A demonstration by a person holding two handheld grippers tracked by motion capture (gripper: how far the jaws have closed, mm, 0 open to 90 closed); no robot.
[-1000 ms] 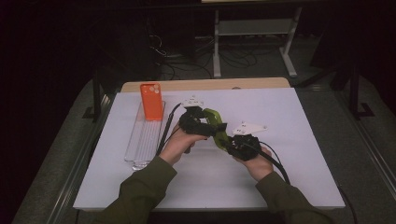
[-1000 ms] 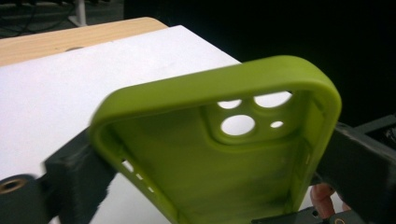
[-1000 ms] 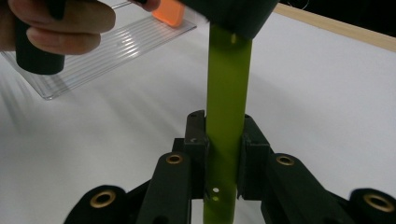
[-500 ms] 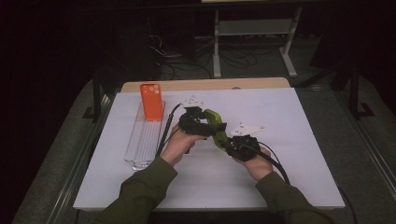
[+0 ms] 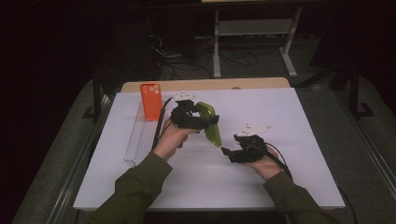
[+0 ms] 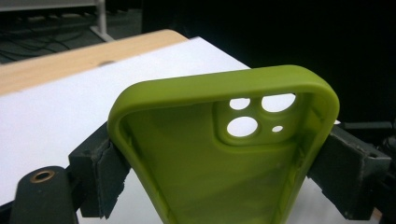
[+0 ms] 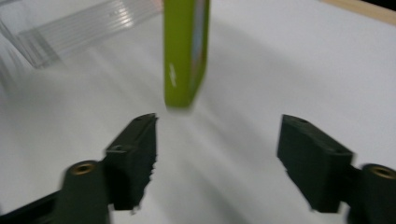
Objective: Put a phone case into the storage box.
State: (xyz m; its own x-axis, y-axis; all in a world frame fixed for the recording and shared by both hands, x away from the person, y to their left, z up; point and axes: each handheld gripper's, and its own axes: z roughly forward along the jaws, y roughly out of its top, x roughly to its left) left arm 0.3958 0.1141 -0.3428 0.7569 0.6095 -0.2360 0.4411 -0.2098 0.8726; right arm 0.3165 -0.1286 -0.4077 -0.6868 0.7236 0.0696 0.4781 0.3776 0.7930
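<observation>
Orange phone case [image 5: 150,101] stands on the clear ridged tray [image 5: 141,140], off to the left of the green case [image 5: 209,123] and well clear of it. My left gripper [image 5: 201,122] pinches that green case by its long edges above the white mat [image 5: 289,116], its camera cutouts pointing away from me, its long axis tilted. My right gripper [image 5: 226,152], just beside its lower end, has just been opening; its jaws stand wide with nothing between them.

Empty green phone case [image 5: 208,123], held aloft
</observation>
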